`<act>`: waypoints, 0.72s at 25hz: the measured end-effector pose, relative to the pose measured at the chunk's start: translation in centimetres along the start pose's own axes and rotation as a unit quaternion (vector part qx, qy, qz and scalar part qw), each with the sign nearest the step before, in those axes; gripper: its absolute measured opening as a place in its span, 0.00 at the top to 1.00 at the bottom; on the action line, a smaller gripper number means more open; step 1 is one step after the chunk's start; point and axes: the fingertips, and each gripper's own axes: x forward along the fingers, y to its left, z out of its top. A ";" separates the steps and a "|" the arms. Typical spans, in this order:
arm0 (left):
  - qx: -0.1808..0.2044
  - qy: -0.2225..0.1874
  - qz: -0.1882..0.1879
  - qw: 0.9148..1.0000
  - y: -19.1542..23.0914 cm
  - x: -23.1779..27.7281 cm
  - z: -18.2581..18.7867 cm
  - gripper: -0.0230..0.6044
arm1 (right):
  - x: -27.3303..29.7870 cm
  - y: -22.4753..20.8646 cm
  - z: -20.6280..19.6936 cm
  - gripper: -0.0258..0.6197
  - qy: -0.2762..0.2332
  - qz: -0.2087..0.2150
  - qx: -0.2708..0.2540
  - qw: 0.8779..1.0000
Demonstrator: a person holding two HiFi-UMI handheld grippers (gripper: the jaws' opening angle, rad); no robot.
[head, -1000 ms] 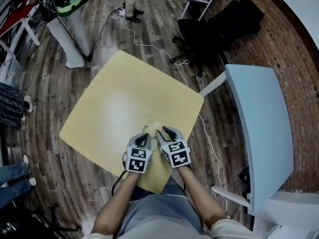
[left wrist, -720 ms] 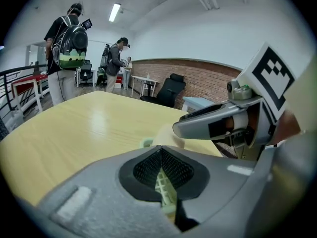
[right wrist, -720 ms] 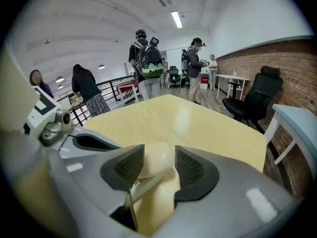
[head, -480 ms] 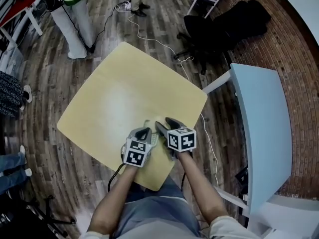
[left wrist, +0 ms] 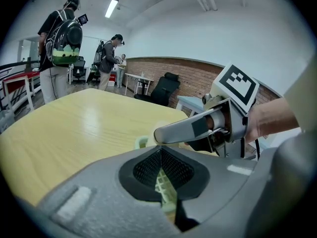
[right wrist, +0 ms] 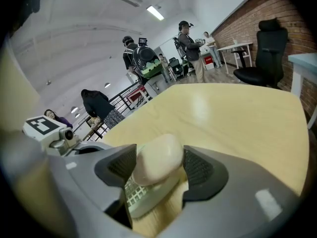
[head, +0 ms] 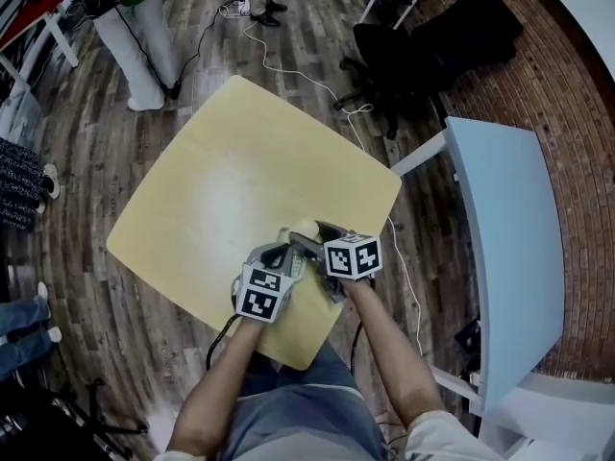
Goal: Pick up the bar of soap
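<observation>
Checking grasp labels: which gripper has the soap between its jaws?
The right gripper: its jaws are opening with the soap between them. The left gripper is shut on the dish rim instead.

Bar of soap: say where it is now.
In the right gripper view the bar of soap lies on a green grid dish between the opening jaws of the right claw, on the yellow table, by its near edge.

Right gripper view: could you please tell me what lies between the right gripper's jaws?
The bar of soap lies between the right gripper's opening jaws, resting on a pale grid soap dish; the right gripper view shows this.
</observation>
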 end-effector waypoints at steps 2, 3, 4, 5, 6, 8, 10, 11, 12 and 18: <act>-0.001 0.001 -0.004 1.000 -0.1 0.0 -0.1 0.96 | 0.3 0.1 -0.2 0.50 0.004 0.018 -0.002 1.000; -0.001 0.001 -0.005 1.000 -0.2 0.1 0.0 0.96 | 0.3 0.1 -0.2 0.50 0.004 0.025 -0.005 1.000; 0.000 0.001 -0.006 1.000 -0.2 0.2 0.0 0.96 | 0.2 0.0 -0.1 0.50 0.004 0.030 -0.009 1.000; 0.001 0.001 -0.006 1.000 -0.3 0.3 0.1 0.96 | 0.1 0.0 0.1 0.50 0.002 0.033 -0.014 0.999; 0.003 0.001 -0.006 1.000 -0.2 0.3 0.1 0.96 | 0.0 0.0 0.3 0.52 -0.001 0.033 -0.019 0.999; 0.004 0.002 -0.006 1.000 -0.1 0.4 0.1 0.96 | -0.3 0.1 0.7 0.55 -0.012 0.033 -0.025 0.999; 0.005 0.004 -0.006 1.000 0.0 0.4 0.0 0.96 | -0.8 0.4 1.2 0.63 -0.028 0.040 -0.021 0.999; 0.005 0.005 -0.006 1.000 0.1 0.4 0.0 0.96 | -1.1 0.5 1.4 0.65 -0.035 0.047 -0.016 0.998; 0.006 0.006 -0.006 1.000 0.2 0.5 0.0 0.96 | -1.4 0.7 1.5 0.68 -0.039 0.054 -0.011 0.998; 0.006 0.009 -0.005 1.000 0.4 0.5 -0.1 0.96 | -1.4 1.7 0.9 0.72 -0.033 0.085 -0.003 0.996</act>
